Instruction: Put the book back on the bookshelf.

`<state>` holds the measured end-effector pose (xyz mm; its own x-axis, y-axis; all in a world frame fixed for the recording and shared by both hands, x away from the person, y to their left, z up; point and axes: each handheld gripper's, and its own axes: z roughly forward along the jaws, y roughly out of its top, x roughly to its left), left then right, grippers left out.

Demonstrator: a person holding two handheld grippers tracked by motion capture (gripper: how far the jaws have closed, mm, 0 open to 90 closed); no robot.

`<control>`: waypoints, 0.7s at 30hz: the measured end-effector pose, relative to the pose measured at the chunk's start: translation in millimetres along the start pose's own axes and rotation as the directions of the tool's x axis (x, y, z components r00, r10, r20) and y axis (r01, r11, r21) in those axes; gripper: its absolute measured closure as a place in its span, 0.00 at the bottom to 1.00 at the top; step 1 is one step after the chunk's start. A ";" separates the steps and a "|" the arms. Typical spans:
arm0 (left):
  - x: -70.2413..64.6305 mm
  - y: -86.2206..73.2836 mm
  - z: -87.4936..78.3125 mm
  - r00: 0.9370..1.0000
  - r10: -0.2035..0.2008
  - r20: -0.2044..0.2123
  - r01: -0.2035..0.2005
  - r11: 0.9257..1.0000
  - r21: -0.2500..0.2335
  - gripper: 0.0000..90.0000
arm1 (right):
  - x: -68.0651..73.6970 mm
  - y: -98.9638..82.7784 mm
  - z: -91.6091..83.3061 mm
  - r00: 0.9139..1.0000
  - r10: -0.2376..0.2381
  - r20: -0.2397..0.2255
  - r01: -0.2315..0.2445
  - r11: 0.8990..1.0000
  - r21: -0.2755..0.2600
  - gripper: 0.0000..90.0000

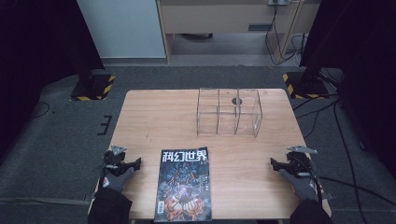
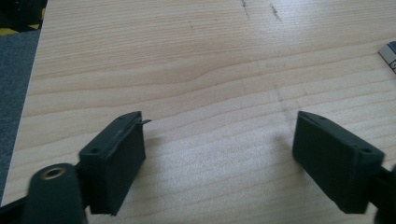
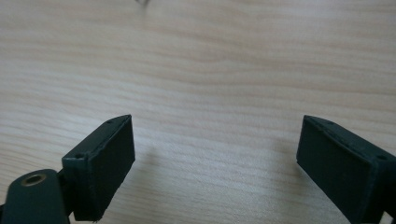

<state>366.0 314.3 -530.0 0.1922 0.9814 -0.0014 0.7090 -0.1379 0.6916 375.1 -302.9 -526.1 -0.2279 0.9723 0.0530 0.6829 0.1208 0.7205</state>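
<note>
High view, magazine: we see the magazine point(image 1: 184, 184) lying flat and closed at the lower middle of the frame, cover up, its bottom edge at the near edge of the table point(image 1: 154, 116).
High view, rack: a clear divided rack point(image 1: 229, 112) stands in the upper middle of the frame, well apart from the magazine, with nothing that we can make out in its compartments.
High view, progress: we judge the work not yet begun; the magazine is untouched, and if it is meant for the rack, the whole lift and carry is left.
High view, claws: the left gripper point(image 1: 135, 163) rests at the lower left, just beside the magazine's left edge but apart from it; the right gripper point(image 1: 274, 163) rests at the lower right, farther from the magazine.
Left gripper view, claw: we see both jaws spread wide at the bottom of the frame, bare wood between them, nothing held; they lie low on the tabletop.
Left gripper view, magazine: a corner of the magazine point(image 2: 389, 55) peeks in at the right edge, upper part.
Right gripper view, claw: the jaws stand just as wide, only bare wood between them, nothing gripped.
</note>
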 end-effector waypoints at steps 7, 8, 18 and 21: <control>-1.7 1.4 -5.1 0.998 -0.053 0.041 0.054 0.998 -0.020 0.18 | 1.8 7.8 -15.0 0.998 0.041 -0.046 -0.046 0.994 -0.097 0.16; -2.2 1.6 -7.0 0.994 -0.090 0.064 0.093 0.995 -0.034 0.17 | 4.2 9.5 -17.7 0.998 0.036 -0.056 -0.043 0.993 -0.113 0.16; -5.4 1.2 -17.6 0.984 -0.136 0.111 0.143 0.988 -0.056 0.23 | 20.5 19.1 -22.7 0.994 -0.012 -0.112 -0.005 0.989 -0.147 0.17; -9.9 2.4 -21.4 0.987 -0.118 0.106 0.126 0.990 -0.070 0.23 | 26.4 22.0 -24.2 0.991 -0.028 -0.127 0.008 0.987 -0.160 0.17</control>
<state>351.3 307.0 -512.9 0.1781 0.9710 -0.1596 0.6786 -0.0038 0.7345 367.3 -279.4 -492.0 -0.3335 0.9351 0.1200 0.5616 0.0948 0.8219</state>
